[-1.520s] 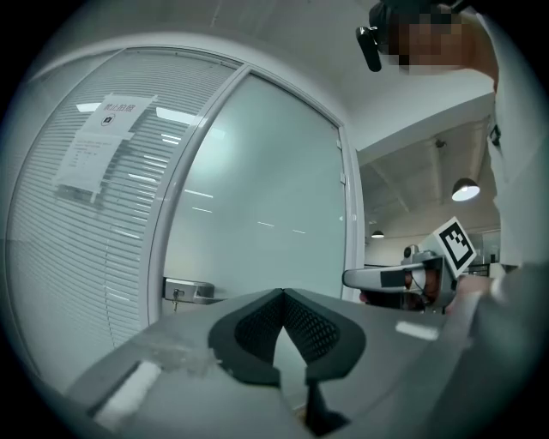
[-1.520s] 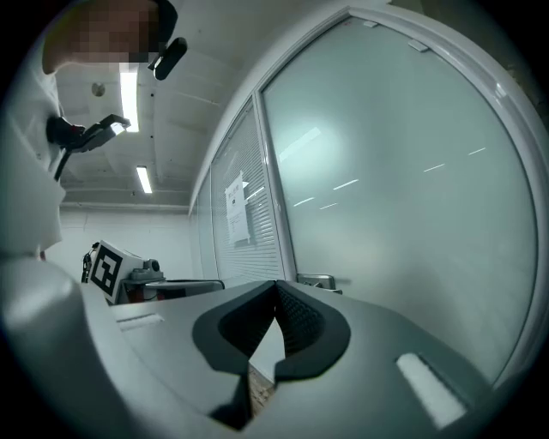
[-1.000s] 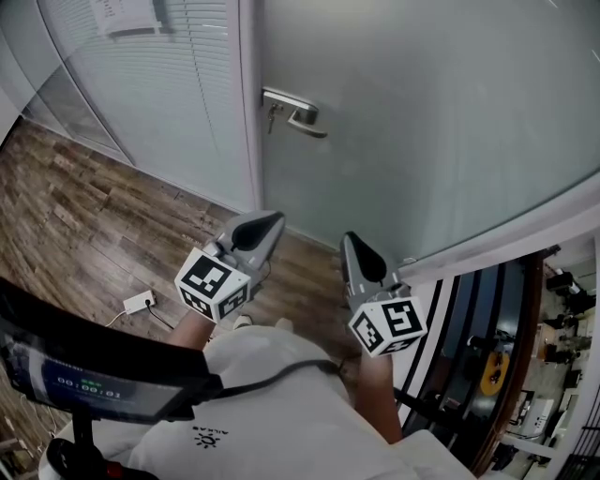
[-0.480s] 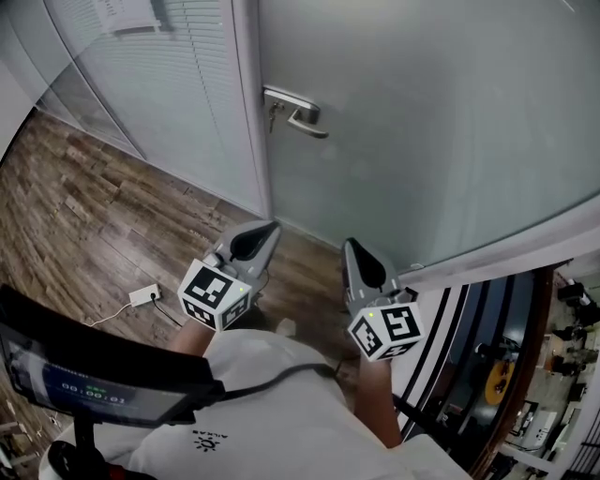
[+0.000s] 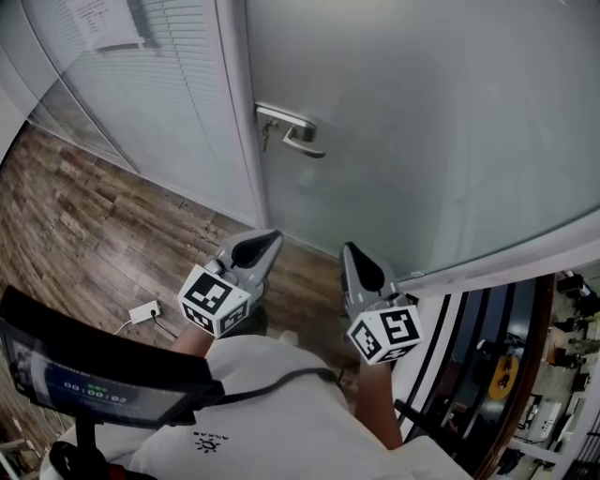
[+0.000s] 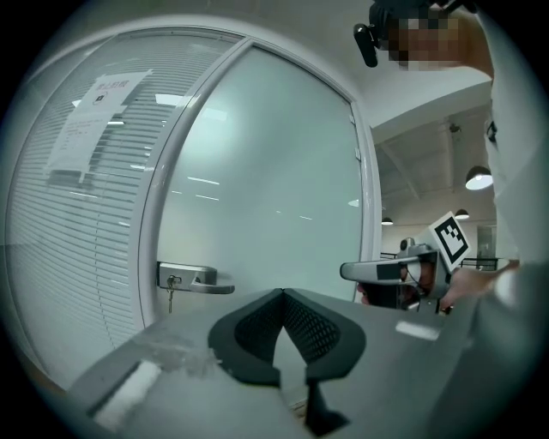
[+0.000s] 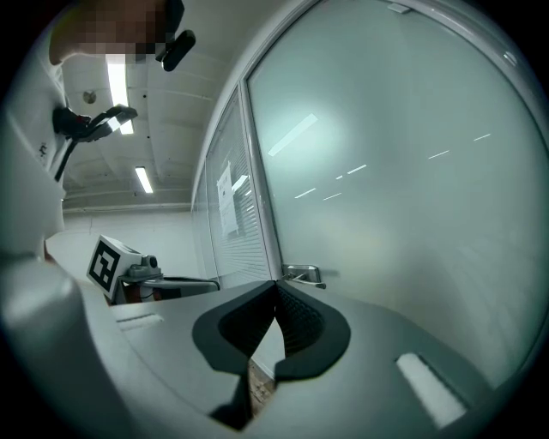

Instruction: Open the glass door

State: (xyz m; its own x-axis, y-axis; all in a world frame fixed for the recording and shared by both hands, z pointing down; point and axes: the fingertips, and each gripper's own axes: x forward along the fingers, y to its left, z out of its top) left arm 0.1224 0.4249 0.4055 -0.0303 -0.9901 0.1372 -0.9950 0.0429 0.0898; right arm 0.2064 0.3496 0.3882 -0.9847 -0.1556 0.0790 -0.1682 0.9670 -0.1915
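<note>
Left gripper [image 5: 270, 238], right gripper [image 5: 348, 249]: both pinched together, empty. Silver lever handle [image 5: 292, 131] at the edge of the frosted glass door [image 5: 431, 122], well apart from both.

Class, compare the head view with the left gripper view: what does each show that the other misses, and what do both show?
Only the head view shows the white plug lying on the wooden floor. Only the left gripper view shows the ceiling lamp. Both show the door handle, the paper sheet on the blinds and the right gripper.
</note>
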